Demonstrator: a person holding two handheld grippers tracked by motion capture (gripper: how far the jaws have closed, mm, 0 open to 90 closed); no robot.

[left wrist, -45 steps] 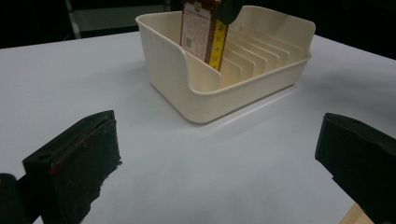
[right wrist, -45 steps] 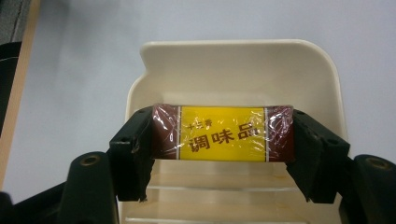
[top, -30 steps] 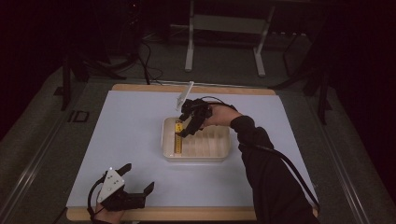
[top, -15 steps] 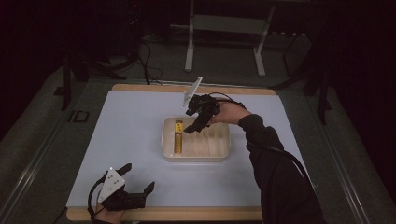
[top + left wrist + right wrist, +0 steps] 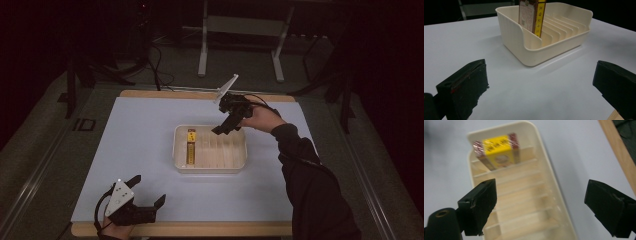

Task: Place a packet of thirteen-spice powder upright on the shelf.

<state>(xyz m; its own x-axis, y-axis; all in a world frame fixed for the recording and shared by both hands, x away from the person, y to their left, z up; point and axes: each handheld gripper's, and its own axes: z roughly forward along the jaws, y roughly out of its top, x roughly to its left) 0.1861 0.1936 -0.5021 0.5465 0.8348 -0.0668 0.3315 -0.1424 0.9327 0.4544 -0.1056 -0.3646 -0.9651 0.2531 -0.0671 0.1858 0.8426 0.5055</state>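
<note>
Left gripper rests at the bench's near left corner, jaws spread and holding nothing. Farther in, mid-bench, sits my cream slotted tray with a yellow box upright in its left slot. Right gripper hovers above the tray's far edge, jaws spread wide.

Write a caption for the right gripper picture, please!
Open right gripper above a cream tray holding one yellow box.

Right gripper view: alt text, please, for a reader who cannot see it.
A cream tray with slotted dividers lies on a white table, a yellow box standing in its far slot. The right tool hangs open above the tray, its black jaws wide apart and holding nothing.
</note>
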